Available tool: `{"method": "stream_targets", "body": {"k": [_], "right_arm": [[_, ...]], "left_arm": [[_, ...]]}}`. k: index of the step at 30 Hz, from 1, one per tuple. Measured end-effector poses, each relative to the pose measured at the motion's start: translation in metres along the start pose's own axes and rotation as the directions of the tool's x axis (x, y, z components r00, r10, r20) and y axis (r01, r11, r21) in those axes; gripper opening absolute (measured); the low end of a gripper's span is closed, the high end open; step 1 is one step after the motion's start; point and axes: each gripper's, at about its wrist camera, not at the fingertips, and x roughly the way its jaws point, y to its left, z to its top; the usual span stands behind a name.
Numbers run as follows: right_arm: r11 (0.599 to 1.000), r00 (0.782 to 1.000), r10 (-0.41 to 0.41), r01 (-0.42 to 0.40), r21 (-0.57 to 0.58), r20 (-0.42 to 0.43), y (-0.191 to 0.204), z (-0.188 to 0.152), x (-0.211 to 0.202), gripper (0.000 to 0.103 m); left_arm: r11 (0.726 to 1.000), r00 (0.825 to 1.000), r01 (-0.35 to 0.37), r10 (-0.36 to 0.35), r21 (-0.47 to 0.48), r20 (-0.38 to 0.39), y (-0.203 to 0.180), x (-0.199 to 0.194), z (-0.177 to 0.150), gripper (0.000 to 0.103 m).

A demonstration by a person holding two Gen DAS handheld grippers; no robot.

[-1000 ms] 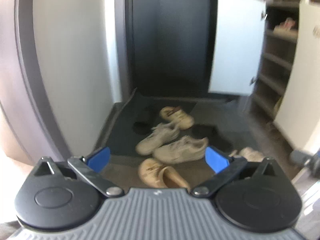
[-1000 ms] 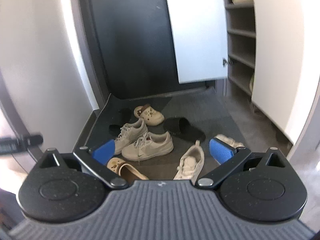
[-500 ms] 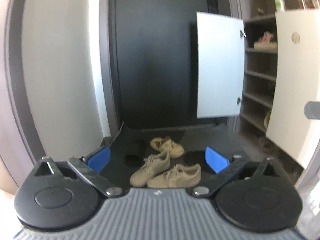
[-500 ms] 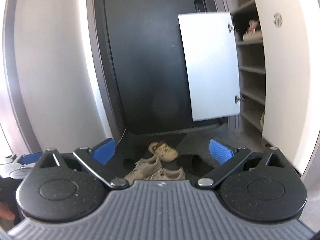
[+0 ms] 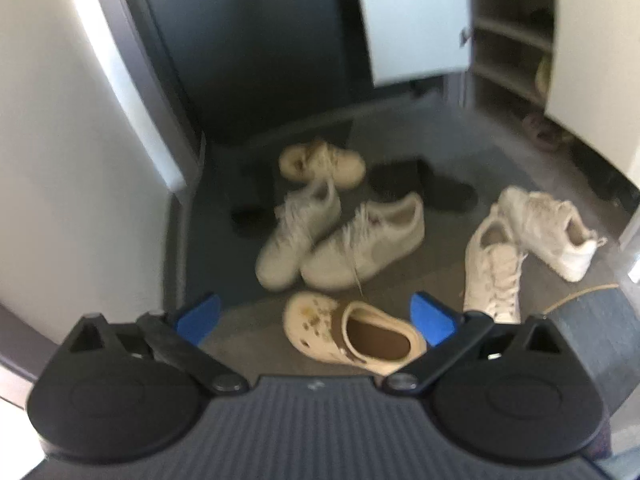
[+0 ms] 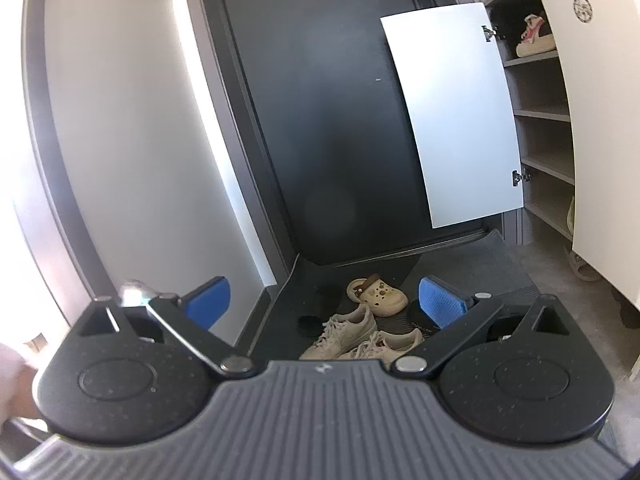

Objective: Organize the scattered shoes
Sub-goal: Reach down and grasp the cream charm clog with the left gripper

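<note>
Since half a second ago the left gripper (image 5: 316,318) has tipped down toward the floor, bringing a cream clog (image 5: 352,332) and a pair of white sneakers (image 5: 524,240) into its view; the right gripper (image 6: 324,302) has stayed raised, facing the dark door (image 6: 328,120). Both sets of jaws stand wide apart, holding nothing. The clog lies on the floor between the left jaws, low in the gap. Two beige sneakers (image 5: 340,236) lie side by side beyond it, touching; a second clog (image 5: 320,162) lies past them beside a black slide (image 5: 424,184).
</note>
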Motion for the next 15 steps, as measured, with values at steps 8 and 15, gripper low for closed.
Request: {"method": "stream_targets", "body": {"k": [8, 15], "right_arm": [[0.989, 0.998, -0.058, 0.052, -0.138, -0.039, -0.035, 0.028, 0.078, 0.103], [0.991, 0.989, -0.06, 0.043, -0.125, -0.138, -0.07, -0.036, 0.2, 0.103]], "left_arm": [[0.99, 0.996, -0.025, 0.012, 0.137, 0.093, -0.005, 0.13, -0.018, 0.098], [0.972, 0.998, -0.066, 0.063, 0.225, 0.022, -0.019, 0.224, -0.056, 0.097]]}}
